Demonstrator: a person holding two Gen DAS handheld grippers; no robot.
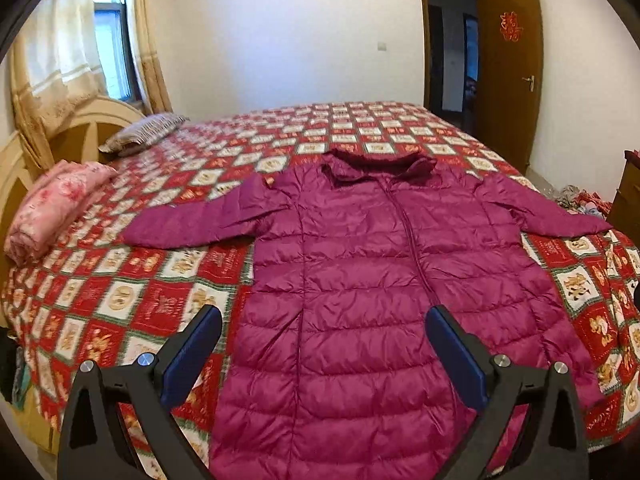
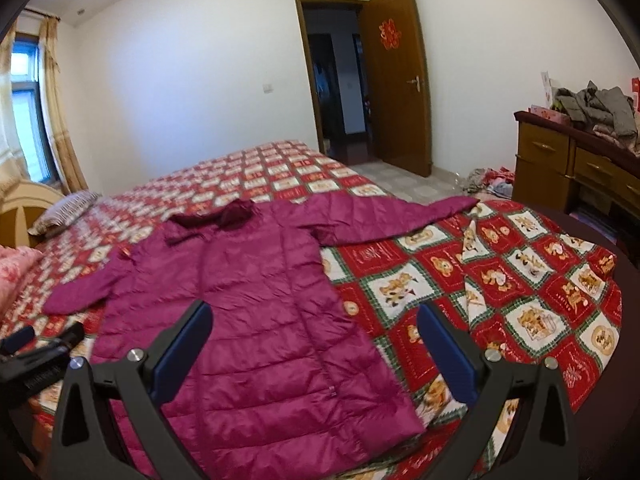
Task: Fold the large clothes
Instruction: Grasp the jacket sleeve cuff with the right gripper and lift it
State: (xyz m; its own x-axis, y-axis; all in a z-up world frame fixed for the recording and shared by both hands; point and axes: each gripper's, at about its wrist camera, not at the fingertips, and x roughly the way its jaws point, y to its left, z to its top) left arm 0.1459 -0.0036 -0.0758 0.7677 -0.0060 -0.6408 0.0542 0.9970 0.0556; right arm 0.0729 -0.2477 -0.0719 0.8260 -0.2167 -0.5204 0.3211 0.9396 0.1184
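Note:
A long magenta puffer coat [image 1: 360, 280] lies flat and face up on the bed, zipped, hood at the far end, both sleeves spread out to the sides. My left gripper [image 1: 324, 320] hovers open above the coat's lower left part, holding nothing. In the right wrist view the same coat [image 2: 248, 312] fills the left middle, its right sleeve [image 2: 400, 216] reaching toward the bed's edge. My right gripper [image 2: 314, 316] hangs open over the coat's lower right hem, nothing between its fingers. Part of the left gripper [image 2: 40, 344] shows at the left edge.
The bed carries a red patchwork quilt [image 1: 160, 280] [image 2: 500, 280]. A pink folded blanket [image 1: 56, 208] and a striped pillow [image 1: 144, 132] lie by the headboard. A wooden dresser [image 2: 576, 172] with piled clothes stands right of the bed. An open door [image 2: 396, 80] is beyond.

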